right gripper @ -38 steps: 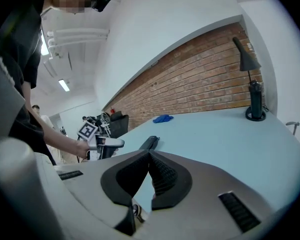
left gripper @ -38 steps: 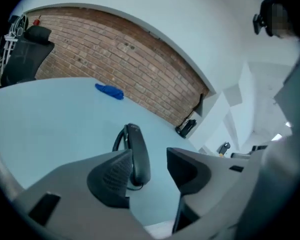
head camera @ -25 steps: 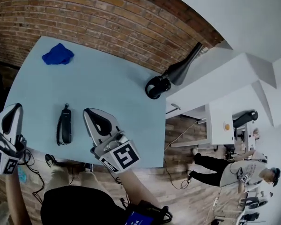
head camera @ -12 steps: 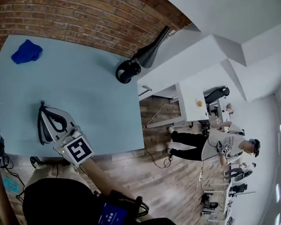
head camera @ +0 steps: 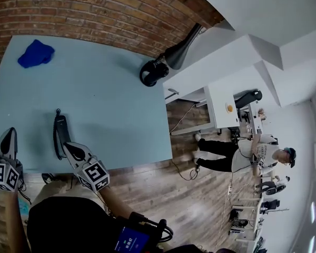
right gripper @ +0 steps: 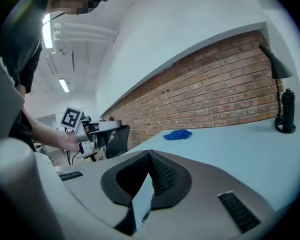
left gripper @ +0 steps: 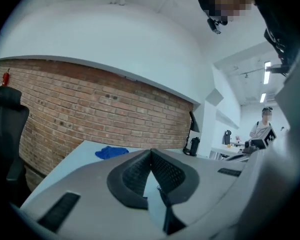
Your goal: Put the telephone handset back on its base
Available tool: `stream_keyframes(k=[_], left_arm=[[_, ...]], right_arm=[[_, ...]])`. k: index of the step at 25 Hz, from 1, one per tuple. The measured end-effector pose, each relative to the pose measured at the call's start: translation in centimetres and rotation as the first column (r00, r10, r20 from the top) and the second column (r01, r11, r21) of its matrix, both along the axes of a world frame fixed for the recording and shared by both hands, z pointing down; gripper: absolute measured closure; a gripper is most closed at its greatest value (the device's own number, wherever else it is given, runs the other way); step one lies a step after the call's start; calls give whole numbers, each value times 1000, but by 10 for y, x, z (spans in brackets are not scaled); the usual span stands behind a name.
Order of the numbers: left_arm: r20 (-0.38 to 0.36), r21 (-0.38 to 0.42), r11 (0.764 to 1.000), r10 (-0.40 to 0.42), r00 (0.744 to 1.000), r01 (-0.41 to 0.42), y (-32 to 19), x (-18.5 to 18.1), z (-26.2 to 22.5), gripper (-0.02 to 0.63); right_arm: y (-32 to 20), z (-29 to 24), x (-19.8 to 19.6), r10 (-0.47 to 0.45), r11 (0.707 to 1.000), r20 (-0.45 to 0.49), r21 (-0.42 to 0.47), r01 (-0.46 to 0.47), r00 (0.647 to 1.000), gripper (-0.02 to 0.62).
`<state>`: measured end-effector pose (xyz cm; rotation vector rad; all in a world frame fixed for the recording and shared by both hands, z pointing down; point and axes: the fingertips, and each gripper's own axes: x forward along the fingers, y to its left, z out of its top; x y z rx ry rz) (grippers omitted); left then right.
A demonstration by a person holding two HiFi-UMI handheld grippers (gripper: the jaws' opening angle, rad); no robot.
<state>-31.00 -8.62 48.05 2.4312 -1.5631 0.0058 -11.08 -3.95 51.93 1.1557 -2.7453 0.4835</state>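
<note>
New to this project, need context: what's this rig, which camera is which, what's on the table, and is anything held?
There is no robot here. A person holds a two-jaw tool in each hand. The wide picture comes from a camera on the person's head, looking steeply down. In it the left tool and right tool show at the bottom left. The other two pictures come from cameras riding on each tool, looking along its jaws. On the light blue table lie a black telephone and a blue cloth, and a black lamp stands at the far corner. Both tools' jaws are together with nothing between them, so nothing is held.
</note>
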Motion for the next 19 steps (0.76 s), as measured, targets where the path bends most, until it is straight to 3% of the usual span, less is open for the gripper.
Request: stream_keyframes(k=[5, 9, 19], left_arm=[[-61, -80, 996, 37, 997, -42, 10, -3, 31, 580], [-139, -183, 983, -6, 990, -20, 13, -5, 52, 580], [-124, -299, 954, -43, 991, 4, 4, 27, 85, 578]], right_arm=[[-3, 14, -8, 24, 999, -3, -25, -24, 1000, 578], [-7, 15, -10, 33, 999, -1, -37, -33, 999, 578], [-11, 20, 11, 9, 1000, 2, -30, -9, 1000, 578]])
